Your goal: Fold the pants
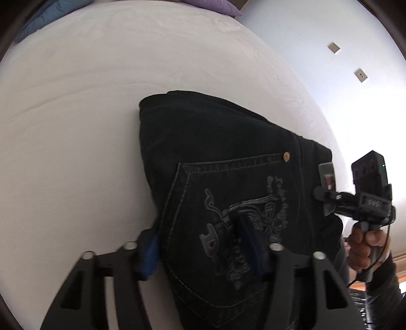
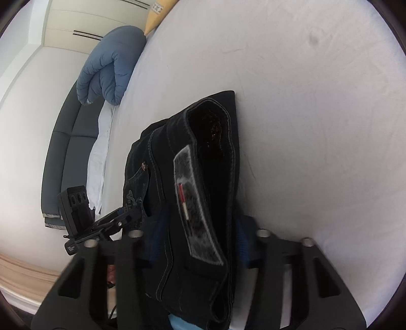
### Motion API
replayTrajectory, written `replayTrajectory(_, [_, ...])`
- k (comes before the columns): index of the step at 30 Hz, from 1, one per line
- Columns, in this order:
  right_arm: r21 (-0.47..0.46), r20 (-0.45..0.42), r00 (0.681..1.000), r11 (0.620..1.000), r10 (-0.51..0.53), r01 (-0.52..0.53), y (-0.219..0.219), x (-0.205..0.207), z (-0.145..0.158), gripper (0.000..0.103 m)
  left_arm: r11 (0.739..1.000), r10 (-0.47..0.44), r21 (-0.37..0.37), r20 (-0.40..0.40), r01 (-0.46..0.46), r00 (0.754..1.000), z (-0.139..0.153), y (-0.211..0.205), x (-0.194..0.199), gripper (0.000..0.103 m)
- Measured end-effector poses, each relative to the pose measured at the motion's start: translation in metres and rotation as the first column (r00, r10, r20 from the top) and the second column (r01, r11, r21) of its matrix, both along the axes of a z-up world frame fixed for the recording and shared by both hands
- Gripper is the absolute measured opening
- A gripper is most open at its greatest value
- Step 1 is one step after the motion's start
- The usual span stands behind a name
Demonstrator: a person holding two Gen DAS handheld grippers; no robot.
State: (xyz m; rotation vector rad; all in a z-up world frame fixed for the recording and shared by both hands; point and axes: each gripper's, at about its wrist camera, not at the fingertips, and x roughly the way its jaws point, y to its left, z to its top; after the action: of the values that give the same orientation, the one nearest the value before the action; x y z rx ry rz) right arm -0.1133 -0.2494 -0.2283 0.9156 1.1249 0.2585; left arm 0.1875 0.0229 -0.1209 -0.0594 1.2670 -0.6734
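— White bedsheet (image 1: 76,114) lay under the folded black pants (image 1: 228,157); how would they handle?

— Heavy, limp denim, I judged. Left gripper (image 1: 203,243) and right gripper (image 2: 198,243) each pinched the waistband end's thick layers.

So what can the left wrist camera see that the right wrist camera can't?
Only the left wrist view shows the embroidered back pocket, a purple pillow, two wall plates and the person's right hand.

Only the right wrist view shows the open waistband, the grey inside label, a grey sofa and closet doors.

Both show the black jeans on the white bed, a blue duvet, and each gripper's fingers on either side of the denim.
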Motion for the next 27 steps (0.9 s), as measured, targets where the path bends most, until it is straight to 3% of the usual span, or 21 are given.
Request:
replayTrajectory(3, [-0.049, 0.002, 1.000, 0.999, 0.010, -0.010, 0.010, 0.005, 0.001, 0.021, 1.000, -0.009, 0.028, 0.028, 0.008, 1.000, 0.002, -0.008, -0.002, 0.045])
replayTrajectory(8, [-0.193, 0.068, 0.996, 0.981, 0.049, -0.035, 0.031, 0.005, 0.029, 0.015, 0.999, 0.037, -0.023, 0.046, -0.036, 0.998, 0.014, -0.006, -0.005, 0.027])
replayTrajectory(13, [-0.288, 0.169, 0.977, 0.955, 0.129, -0.076, 0.046, 0.018, 0.081, 0.015, 0.998, 0.037, -0.046, 0.135, -0.031, 0.990, 0.048, -0.016, 0.001, 0.025])
replayTrajectory(19, [-0.304, 0.243, 0.959, 0.950, 0.147, -0.069, 0.025, 0.067, 0.125, 0.015, 0.997, 0.056, -0.067, 0.222, -0.043, 0.973, 0.086, -0.033, 0.055, 0.025])
replayTrajectory(23, [-0.274, 0.225, 0.968, 0.961, 0.114, -0.050, -0.001, 0.118, 0.121, 0.015, 0.998, 0.055, -0.034, 0.230, -0.048, 0.972, 0.073, -0.061, 0.084, 0.025])
replayTrajectory(27, [-0.307, 0.132, 0.987, 0.951, 0.088, -0.044, -0.025, 0.159, 0.087, 0.017, 0.999, 0.045, 0.018, 0.180, -0.049, 0.983, 0.035, -0.066, 0.124, 0.031])
